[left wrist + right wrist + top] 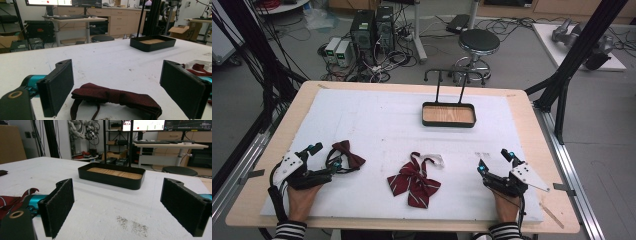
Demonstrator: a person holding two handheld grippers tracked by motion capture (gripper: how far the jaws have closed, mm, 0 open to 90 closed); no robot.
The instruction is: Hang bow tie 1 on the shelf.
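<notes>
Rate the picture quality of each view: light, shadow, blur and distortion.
High view: even overhead light, soft shadows under the striped bow tie and tray, table edges bowed by the wide lens. Left gripper view: the maroon bow tie fairly sharp, jaws close and slightly soft, background desks hazy. Right gripper view: tray clear, monitor glaring bright, no motion blur.

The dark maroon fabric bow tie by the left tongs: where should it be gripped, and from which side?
Grip the dark maroon fabric bow tie at its narrow centre knot, probably coming from above and the near side with the left tongs. It lies flat on the white foam-covered table, already between the open jaws, and the knot looks the thickest, firmest part.
</notes>
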